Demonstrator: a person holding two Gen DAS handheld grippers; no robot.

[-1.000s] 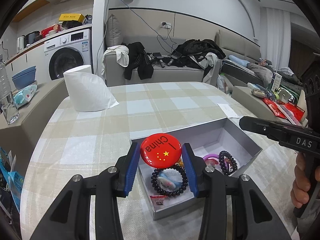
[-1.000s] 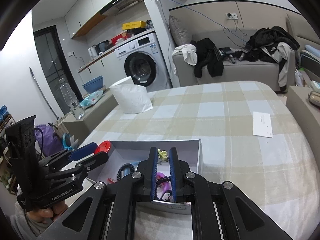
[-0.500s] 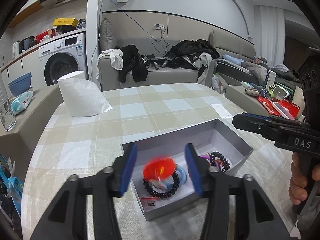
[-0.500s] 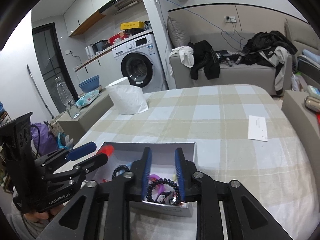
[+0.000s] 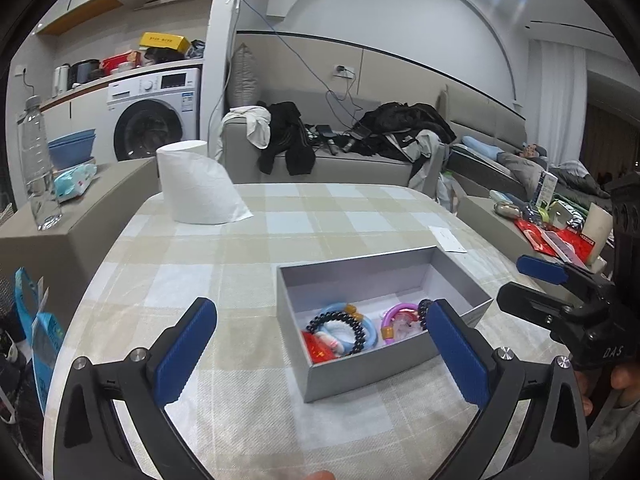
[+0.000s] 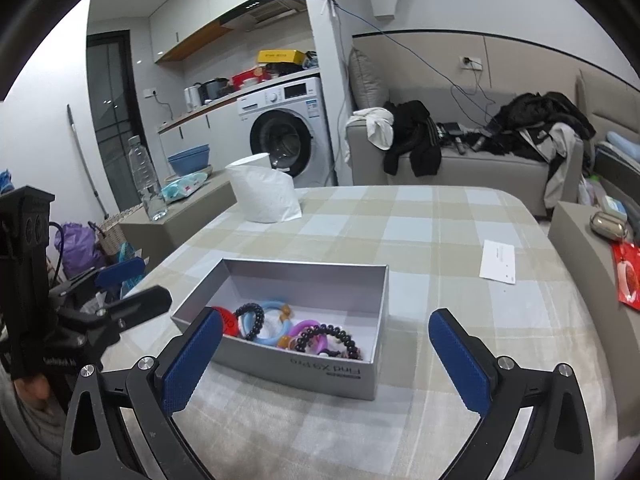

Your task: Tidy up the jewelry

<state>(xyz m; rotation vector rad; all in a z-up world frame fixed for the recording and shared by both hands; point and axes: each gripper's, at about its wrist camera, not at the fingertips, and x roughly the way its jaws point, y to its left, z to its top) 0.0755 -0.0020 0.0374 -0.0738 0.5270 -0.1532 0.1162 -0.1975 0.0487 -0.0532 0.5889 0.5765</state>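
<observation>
While both jaws gape wide, the left gripper (image 5: 320,350) and right gripper (image 6: 326,354) hold nothing. Bracelets (image 6: 256,320) and a red badge (image 5: 318,350) lie inside the grey box (image 6: 320,372).

An open grey cardboard box (image 6: 340,372) sits on the checked worktop (image 6: 440,240), lid off, printed lettering on its near side wall. Inside, at one end, lies a red round badge (image 6: 226,320) beside a black bead bracelet (image 6: 252,318) and a light-blue ring (image 6: 276,322). Next to them rest a purple ring (image 6: 306,326) and a second dark bead bracelet (image 6: 332,338).
</observation>
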